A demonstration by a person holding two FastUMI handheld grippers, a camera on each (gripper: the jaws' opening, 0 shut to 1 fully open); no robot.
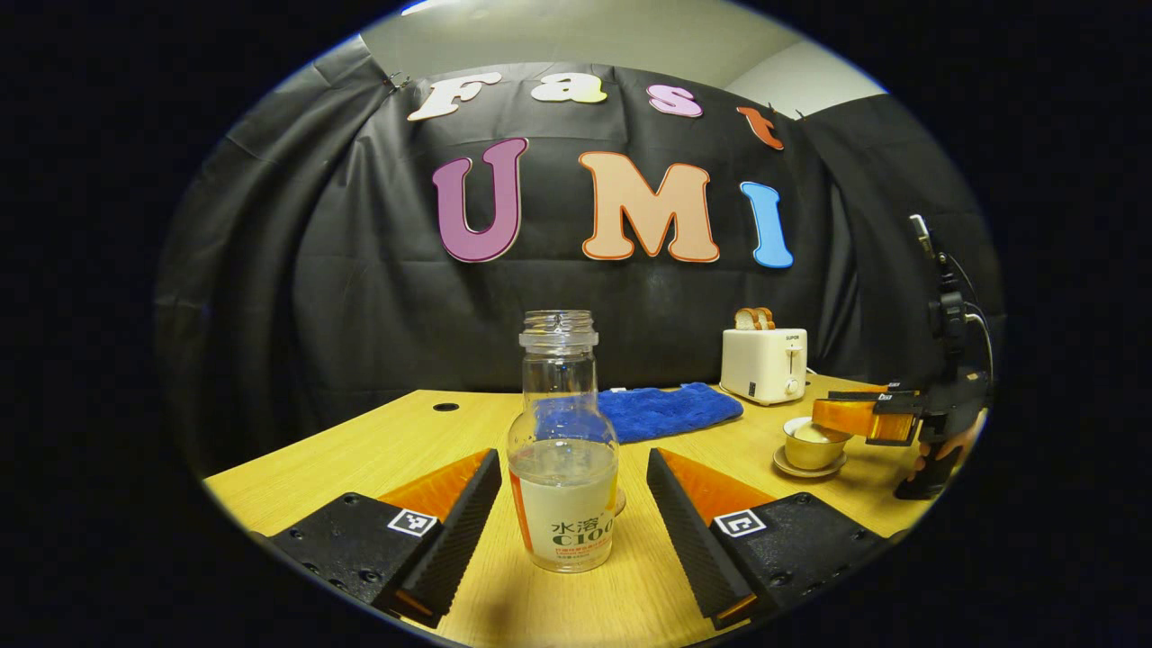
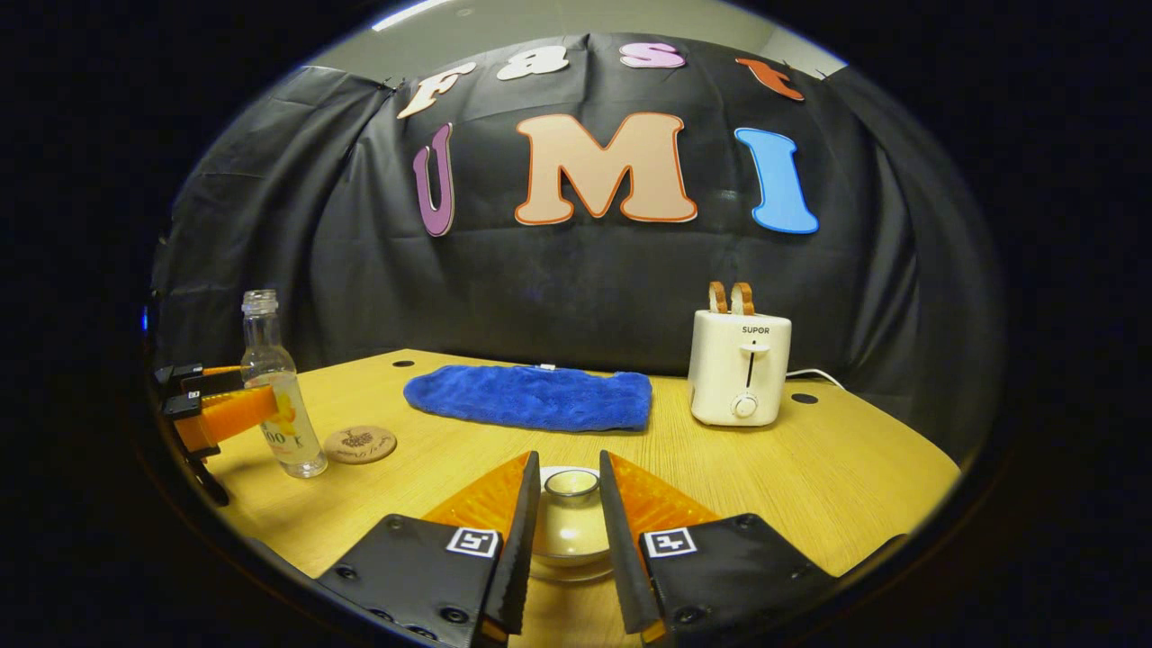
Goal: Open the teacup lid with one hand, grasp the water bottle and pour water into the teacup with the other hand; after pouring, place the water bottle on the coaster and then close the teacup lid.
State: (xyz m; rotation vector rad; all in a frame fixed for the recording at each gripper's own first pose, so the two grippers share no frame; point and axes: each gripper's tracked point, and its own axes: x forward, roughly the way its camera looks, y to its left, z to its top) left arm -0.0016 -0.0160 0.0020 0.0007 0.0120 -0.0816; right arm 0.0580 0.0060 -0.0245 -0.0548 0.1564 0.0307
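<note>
left gripper [image 1: 573, 504]: black screwed finger bases, square coded tags, ribbed inner faces | right gripper [image 2: 569, 522]: same build, tags, screws

**Count of things on the tabletop**

The tabletop [image 2: 837, 486] carries one water bottle [image 1: 562, 450], uncapped, one round coaster [image 2: 360, 444], one teacup [image 2: 569, 522] with one lid [image 2: 571, 484] on one saucer [image 1: 808, 469], one blue cloth [image 2: 531, 396] near the far edge, and one toaster [image 2: 740, 367] holding two slices of bread [image 2: 730, 298]. Two grippers are present, the left gripper [image 1: 573, 513] and the right gripper [image 2: 567, 540].
</note>
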